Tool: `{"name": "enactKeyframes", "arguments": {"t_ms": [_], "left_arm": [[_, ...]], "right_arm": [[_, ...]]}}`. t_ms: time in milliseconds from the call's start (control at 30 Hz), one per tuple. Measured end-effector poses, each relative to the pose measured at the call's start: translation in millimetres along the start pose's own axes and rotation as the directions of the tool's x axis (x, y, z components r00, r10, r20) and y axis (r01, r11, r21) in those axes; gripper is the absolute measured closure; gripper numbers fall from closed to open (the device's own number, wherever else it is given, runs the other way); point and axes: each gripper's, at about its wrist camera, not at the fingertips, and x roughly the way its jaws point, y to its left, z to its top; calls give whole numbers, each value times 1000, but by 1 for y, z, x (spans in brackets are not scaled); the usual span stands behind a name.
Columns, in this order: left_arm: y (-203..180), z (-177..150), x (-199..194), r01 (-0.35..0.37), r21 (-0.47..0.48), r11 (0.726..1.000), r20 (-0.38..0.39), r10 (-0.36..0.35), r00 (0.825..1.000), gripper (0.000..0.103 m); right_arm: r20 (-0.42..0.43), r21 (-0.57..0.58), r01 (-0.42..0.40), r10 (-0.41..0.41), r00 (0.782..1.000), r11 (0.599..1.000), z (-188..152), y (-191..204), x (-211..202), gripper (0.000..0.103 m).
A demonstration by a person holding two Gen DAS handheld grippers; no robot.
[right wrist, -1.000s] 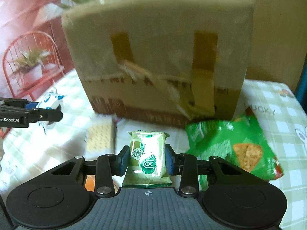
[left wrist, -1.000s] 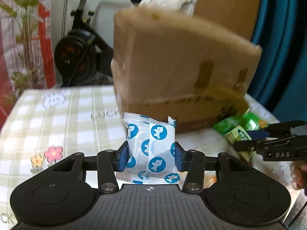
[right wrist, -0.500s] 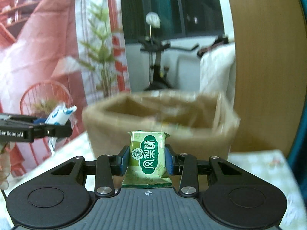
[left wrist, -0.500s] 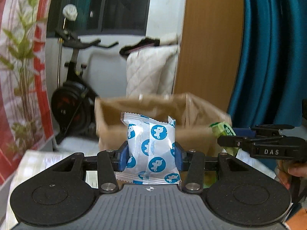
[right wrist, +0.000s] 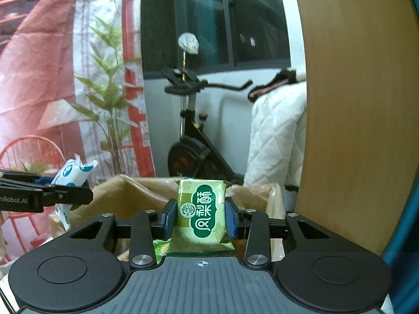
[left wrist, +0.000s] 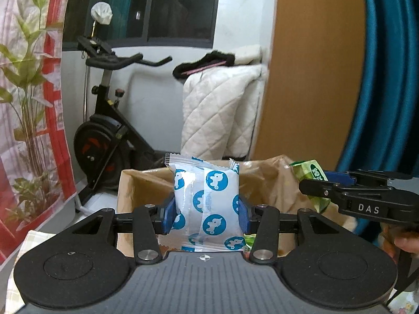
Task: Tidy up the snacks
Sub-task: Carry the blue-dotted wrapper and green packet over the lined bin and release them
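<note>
L gripper (left wrist: pixel 205 210) pinched on blue-white snack pkt (left wrist: pixel 207 204), R gripper (right wrist: pixel 200 218) on green pastry pkt (right wrist: pixel 201 214); both pkts held upright. Open cardboard box (left wrist: pixel 125 191) seen just ahead & below both; R slightly nearer.

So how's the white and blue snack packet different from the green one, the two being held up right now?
The white packet is dotted with blue circles; the green packet carries one dark green label with white characters. The white packet sits in the left gripper, the green packet in the right gripper. The white one looks wider between the pads. Both stand upright, pinched at the sides, before the open cardboard box.
</note>
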Motion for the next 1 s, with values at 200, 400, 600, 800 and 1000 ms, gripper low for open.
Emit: {"name": "enactKeyframes", "arguments": {"t_ms": [200, 400, 600, 800, 1000], "left_arm": [[7, -7, 13, -18, -7, 1000, -44, 17, 999, 54], [11, -16, 20, -21, -28, 999, -83, 18, 996, 51], [12, -10, 5, -23, -39, 999, -57, 21, 998, 33], [4, -9, -17, -39, -22, 999, -57, 38, 998, 32], [2, -17, -44, -62, -53, 997, -60, 59, 996, 32]], "right_arm": [[-62, 24, 11, -9, 998, 1000, -19, 0, 27, 68], [-91, 13, 26, -25, 996, 1000, -34, 6, 34, 67], [-85, 23, 54, -51, 995, 998, -36, 8, 25, 52], [-70, 36, 49, -46, 996, 998, -34, 10, 2, 48], [-63, 36, 34, -32, 997, 999, -37, 16, -24, 47]]}}
